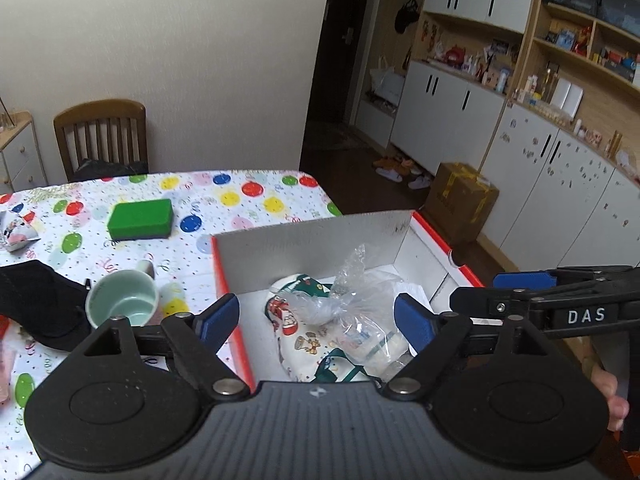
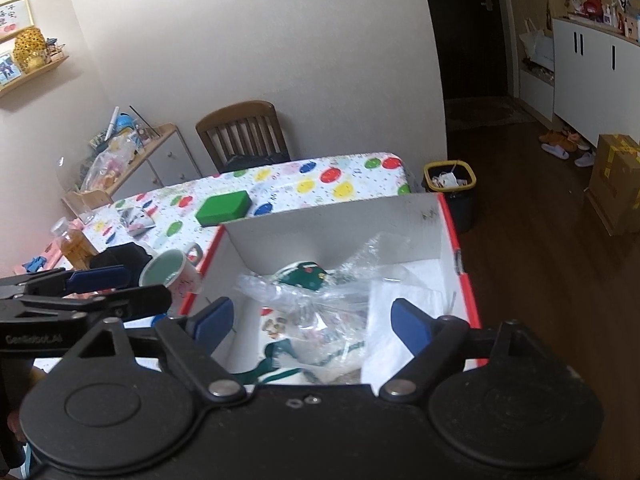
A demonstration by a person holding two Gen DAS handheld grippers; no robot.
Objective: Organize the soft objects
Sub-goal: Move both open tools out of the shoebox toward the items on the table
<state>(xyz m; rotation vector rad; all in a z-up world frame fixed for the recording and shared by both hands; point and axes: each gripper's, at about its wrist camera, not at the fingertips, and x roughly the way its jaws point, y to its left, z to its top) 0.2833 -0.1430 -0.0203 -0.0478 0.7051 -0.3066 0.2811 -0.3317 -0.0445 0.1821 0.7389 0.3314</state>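
Observation:
A cardboard box (image 1: 312, 240) (image 2: 332, 232) with white walls and red outer edges stands at the table's near right corner. Inside it lie a printed cloth item (image 1: 304, 344) (image 2: 308, 274) and, on top of it, a crumpled clear plastic bag (image 1: 352, 292) (image 2: 320, 300). My left gripper (image 1: 316, 316) (image 2: 108, 288) hovers open above the box's left side with nothing between its pads. My right gripper (image 2: 312, 316) (image 1: 500, 290) hangs open over the box's right part, also holding nothing. A green sponge (image 1: 140, 220) (image 2: 224, 208) lies on the tablecloth beyond the box.
A pale green mug (image 1: 124, 302) (image 2: 168, 272) lies tipped just left of the box, beside a black cloth item (image 1: 36, 300). A small patterned pouch (image 1: 16, 232) sits further left. A wooden chair (image 1: 102, 136) stands behind the table, a bin (image 2: 450, 180) off its far corner.

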